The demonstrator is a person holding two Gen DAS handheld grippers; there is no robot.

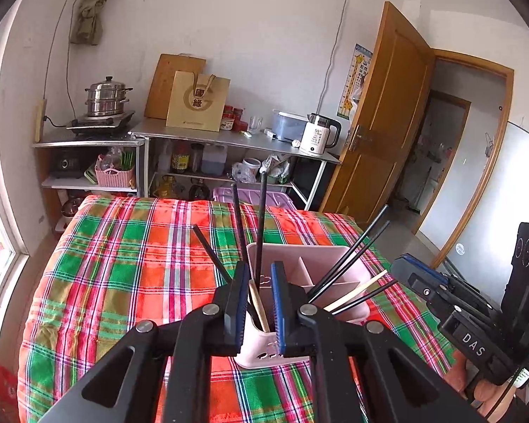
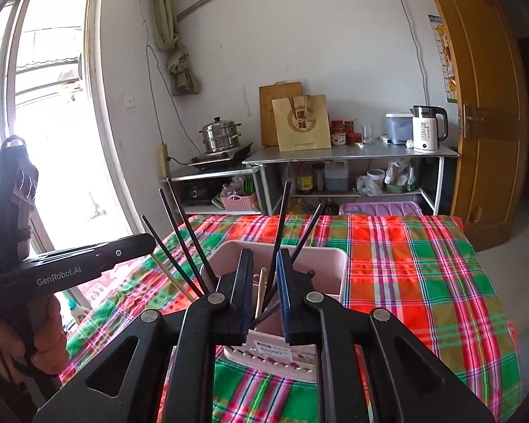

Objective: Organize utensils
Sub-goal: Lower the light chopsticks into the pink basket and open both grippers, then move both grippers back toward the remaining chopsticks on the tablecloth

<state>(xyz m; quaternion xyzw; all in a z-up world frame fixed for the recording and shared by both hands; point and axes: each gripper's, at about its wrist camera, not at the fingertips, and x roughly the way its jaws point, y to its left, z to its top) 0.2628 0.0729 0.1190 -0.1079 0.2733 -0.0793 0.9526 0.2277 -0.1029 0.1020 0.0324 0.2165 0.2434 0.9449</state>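
- Just ahead of both sets of jaws, the pink utensil holder (image 1: 299,282) stands upright on the plaid-covered worktop (image 1: 123,282).
- Black chopsticks (image 1: 349,257) and a pale wooden one (image 1: 356,290) lean fanned out in its compartments, seemingly sorted.
- The left gripper (image 1: 258,303) and right gripper (image 2: 262,296) hover, jaws apart, clamping nothing.

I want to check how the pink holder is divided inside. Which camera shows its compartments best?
The left wrist view: the pink holder's inner dividers show behind the left gripper. In the right wrist view the right gripper hides most of its interior; only rim and label show.
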